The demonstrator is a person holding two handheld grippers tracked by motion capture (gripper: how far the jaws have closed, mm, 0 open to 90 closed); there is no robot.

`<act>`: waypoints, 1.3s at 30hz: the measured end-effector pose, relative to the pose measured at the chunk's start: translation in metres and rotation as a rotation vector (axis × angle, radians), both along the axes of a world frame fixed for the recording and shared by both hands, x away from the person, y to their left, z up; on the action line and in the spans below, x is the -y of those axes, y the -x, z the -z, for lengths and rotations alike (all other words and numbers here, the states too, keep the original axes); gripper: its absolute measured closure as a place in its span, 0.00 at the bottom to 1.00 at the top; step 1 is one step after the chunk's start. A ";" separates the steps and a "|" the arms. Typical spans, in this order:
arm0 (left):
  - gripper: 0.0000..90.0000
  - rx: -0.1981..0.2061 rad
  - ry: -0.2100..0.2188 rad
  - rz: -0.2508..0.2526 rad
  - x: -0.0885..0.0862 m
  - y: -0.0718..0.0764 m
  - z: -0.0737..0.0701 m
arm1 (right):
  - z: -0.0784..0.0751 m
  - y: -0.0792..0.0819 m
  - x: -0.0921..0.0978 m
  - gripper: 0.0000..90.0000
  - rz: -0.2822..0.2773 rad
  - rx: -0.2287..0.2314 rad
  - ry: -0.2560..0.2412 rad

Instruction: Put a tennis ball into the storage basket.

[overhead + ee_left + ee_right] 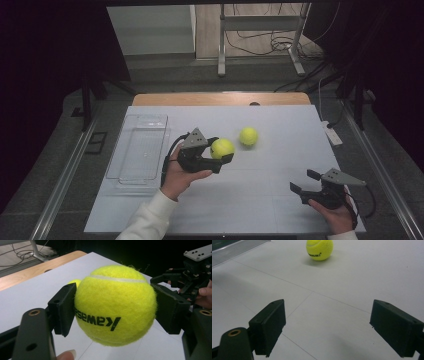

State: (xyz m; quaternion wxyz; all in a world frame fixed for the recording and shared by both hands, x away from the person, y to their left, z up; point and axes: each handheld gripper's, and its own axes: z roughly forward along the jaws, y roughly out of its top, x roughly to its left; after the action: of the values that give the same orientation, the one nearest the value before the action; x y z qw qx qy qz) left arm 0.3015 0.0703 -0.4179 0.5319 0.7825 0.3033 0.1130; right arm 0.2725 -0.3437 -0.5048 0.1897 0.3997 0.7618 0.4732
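The left tool [220,155] is clamped on a yellow tennis ball [222,148], one jaw pressing each side, and holds it above the white table [260,200] near its middle. A second tennis ball [248,136] lies on the table just beyond it. The right tool [305,182] hangs low over the near right corner, jaws wide apart. A clear tray [142,150] sits at the left.

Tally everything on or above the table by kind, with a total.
Tennis balls: 2, one held, one loose
Clear trays: 1
Hand-held tools: 2, left tool, right tool
Total: 5
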 end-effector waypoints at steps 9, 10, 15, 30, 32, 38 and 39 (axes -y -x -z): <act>0.29 0.009 0.006 -0.025 -0.008 -0.002 -0.003 | 0.000 0.000 0.000 0.15 -0.002 0.000 0.002; 0.29 0.009 0.008 -0.029 -0.009 -0.002 -0.003 | 0.000 0.000 0.000 0.15 -0.001 0.000 0.001; 0.29 0.009 0.010 -0.042 -0.015 -0.004 -0.005 | 0.000 0.000 0.000 0.15 -0.002 -0.001 0.000; 0.29 0.018 0.024 -0.092 -0.031 -0.008 -0.008 | 0.000 0.000 0.000 0.15 -0.002 0.000 0.001; 0.29 0.020 0.025 -0.099 -0.034 -0.008 -0.009 | 0.000 0.000 0.000 0.15 -0.002 0.000 0.001; 0.29 0.021 0.034 -0.118 -0.042 -0.010 -0.011 | 0.000 0.000 0.000 0.15 -0.001 0.000 0.002; 0.29 0.023 0.035 -0.122 -0.043 -0.010 -0.011 | 0.000 0.000 0.000 0.15 -0.001 0.001 0.001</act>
State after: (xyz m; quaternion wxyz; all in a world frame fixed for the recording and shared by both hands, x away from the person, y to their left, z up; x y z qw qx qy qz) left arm 0.3116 0.1133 -0.4069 0.5409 0.7520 0.3461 0.1487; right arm 0.2726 -0.3435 -0.5048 0.1899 0.3990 0.7623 0.4729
